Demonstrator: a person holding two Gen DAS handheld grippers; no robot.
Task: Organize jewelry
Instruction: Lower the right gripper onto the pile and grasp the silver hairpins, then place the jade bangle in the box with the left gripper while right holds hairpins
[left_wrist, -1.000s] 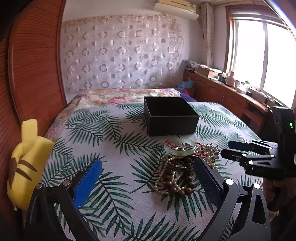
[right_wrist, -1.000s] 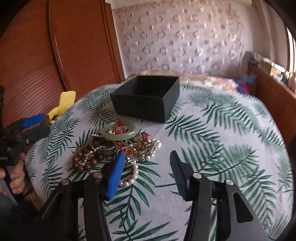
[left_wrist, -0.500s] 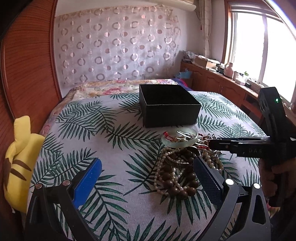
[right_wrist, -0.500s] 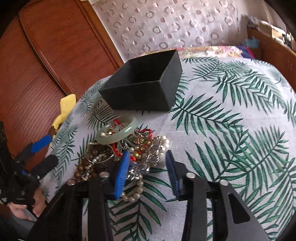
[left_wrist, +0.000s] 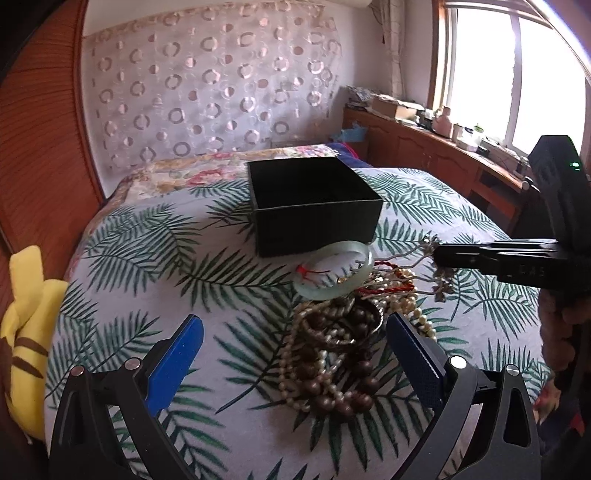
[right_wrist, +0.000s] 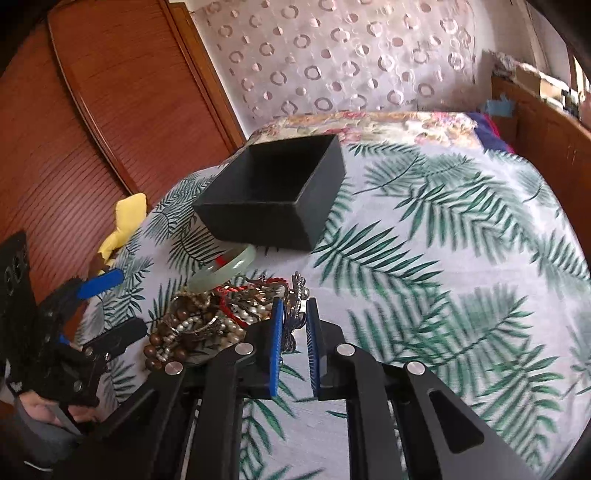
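A heap of jewelry (left_wrist: 343, 332) lies on the leaf-print bedspread: brown bead strings, pearl strands, red cord and a pale green jade bangle (left_wrist: 334, 275) on top. An open, empty black box (left_wrist: 314, 205) stands just behind it. My right gripper (right_wrist: 295, 314) has closed on a silver metal ornament (right_wrist: 297, 291) at the heap's right edge; in the left wrist view (left_wrist: 437, 254) the silver piece (left_wrist: 424, 266) sticks out from its tips. My left gripper (left_wrist: 291, 339) is wide open, just in front of the heap. The box (right_wrist: 273, 192) and the bangle (right_wrist: 225, 273) also show in the right wrist view.
A yellow plush toy (left_wrist: 26, 325) lies at the bed's left edge by the wooden headboard (left_wrist: 40, 155). A wooden cabinet (left_wrist: 443, 158) with clutter runs under the window at the right. A floral quilt (left_wrist: 221, 170) lies behind the box.
My right gripper has moved into the heap's right edge and closed from open onto the silver ornament. My left gripper has come a little nearer the heap, still open.
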